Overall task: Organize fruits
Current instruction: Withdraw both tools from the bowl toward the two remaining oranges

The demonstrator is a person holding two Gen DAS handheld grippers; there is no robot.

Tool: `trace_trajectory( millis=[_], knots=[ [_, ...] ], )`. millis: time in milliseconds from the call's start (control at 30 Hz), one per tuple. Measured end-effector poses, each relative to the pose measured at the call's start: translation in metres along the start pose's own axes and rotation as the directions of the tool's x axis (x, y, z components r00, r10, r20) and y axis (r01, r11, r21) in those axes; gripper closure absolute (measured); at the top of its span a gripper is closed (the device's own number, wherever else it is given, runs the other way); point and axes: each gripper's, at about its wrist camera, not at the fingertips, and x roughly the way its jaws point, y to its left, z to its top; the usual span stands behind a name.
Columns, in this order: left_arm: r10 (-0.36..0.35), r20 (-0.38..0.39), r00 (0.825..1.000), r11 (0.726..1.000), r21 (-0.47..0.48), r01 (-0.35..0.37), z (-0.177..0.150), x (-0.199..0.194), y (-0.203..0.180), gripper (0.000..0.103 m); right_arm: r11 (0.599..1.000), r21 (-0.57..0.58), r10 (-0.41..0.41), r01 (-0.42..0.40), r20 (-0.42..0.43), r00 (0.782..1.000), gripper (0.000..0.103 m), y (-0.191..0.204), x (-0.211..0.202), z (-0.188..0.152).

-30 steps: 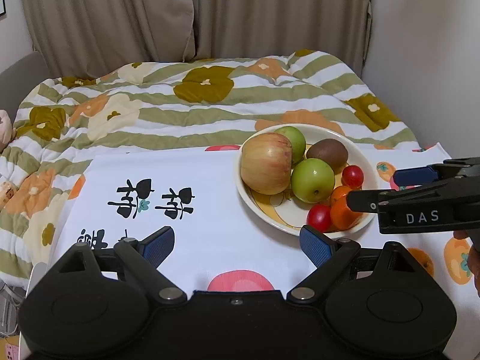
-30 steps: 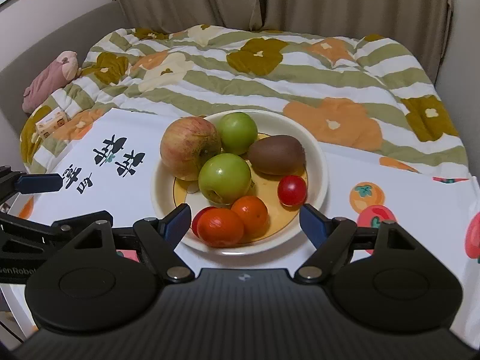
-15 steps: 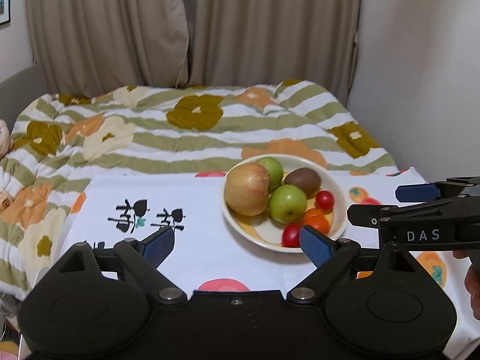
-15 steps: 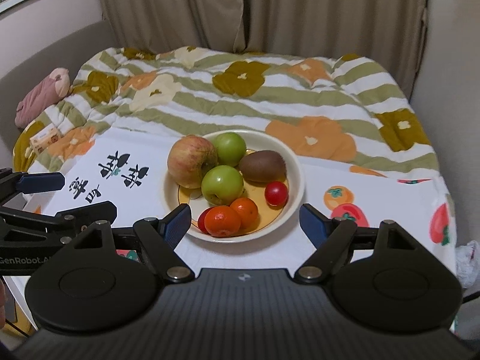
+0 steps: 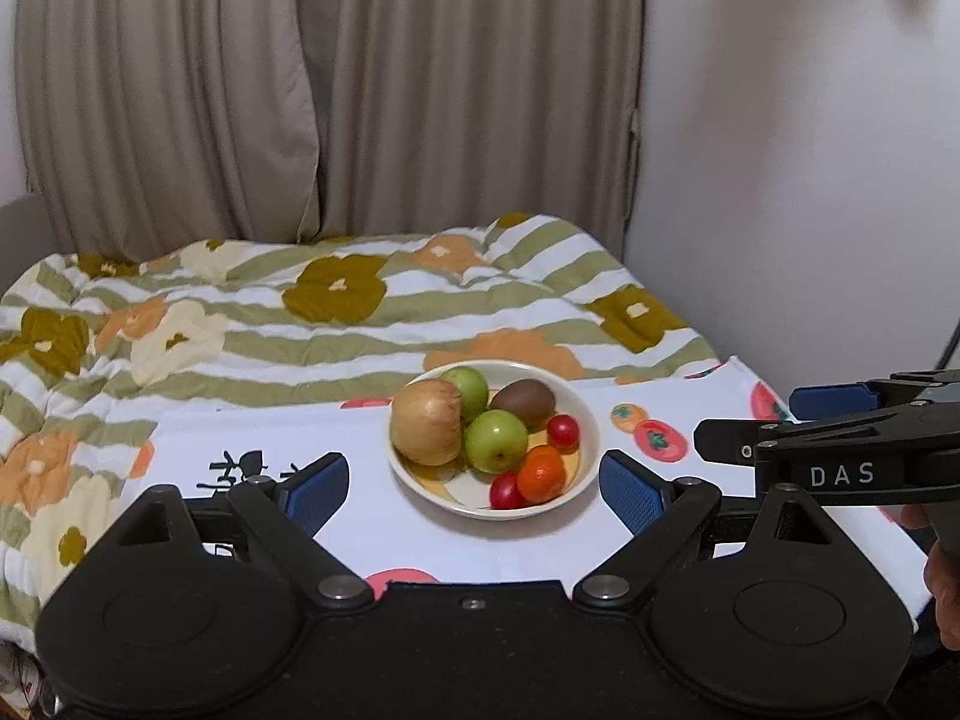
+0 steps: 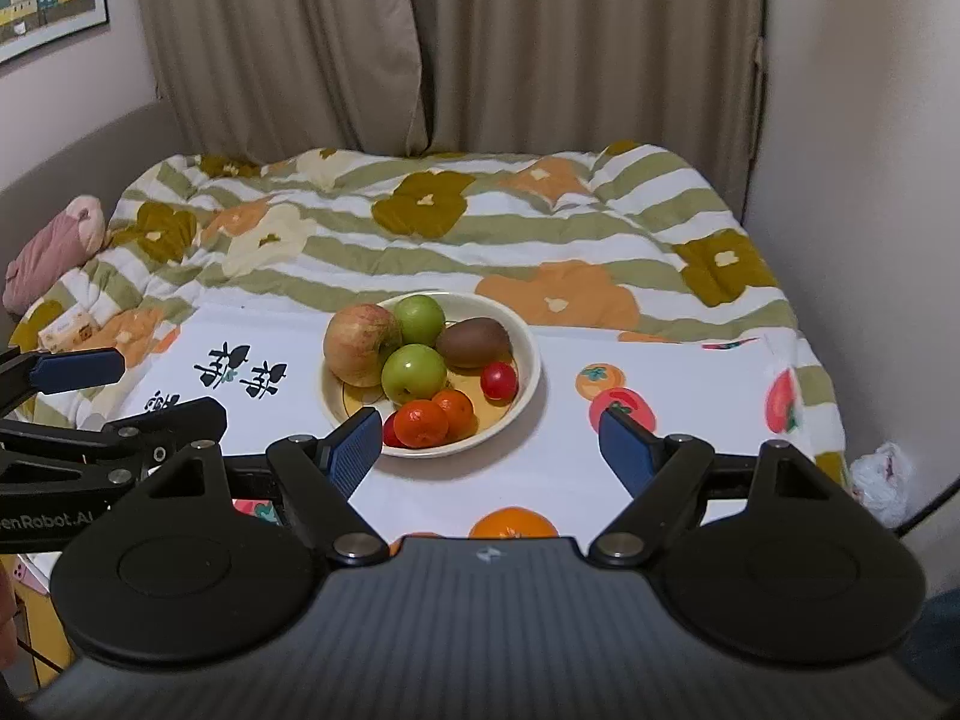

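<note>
Both tools have drawn back and up from the bowl since a second ago: the bowl [image 5: 585, 468] now sits smaller, at the centre of each view, and more curtain [image 6: 456, 48] fills the upper frame. The fruit has not shifted.

The left tool [image 5: 474, 483] stands wide, holding nothing; the right tool [image 6: 489, 441] is likewise spread wide and bare, its fingers to either side of the bowl's near rim in the picture.

The bowl rests on a white printed cloth [image 6: 600, 468] over the desk, in front of the flowered quilt [image 6: 420, 228]. Inside it I count one red-yellow apple [image 6: 360, 343], two green apples [image 6: 414, 371], one kiwi [image 6: 473, 341], two tangerines [image 6: 421, 423] and two cherry tomatoes [image 6: 499, 380], one half hidden at the near left.
</note>
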Motion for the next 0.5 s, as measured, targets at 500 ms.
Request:
trace_trajectory(
  millis=[500],
  knots=[
    [-0.100,-0.025,0.995,0.988,0.114,0.102,-0.034,-0.027,-0.006,0.006,0.993,0.060,-0.106,0.106,0.001,0.994,0.000,0.005,-0.036,-0.051]
  ],
)
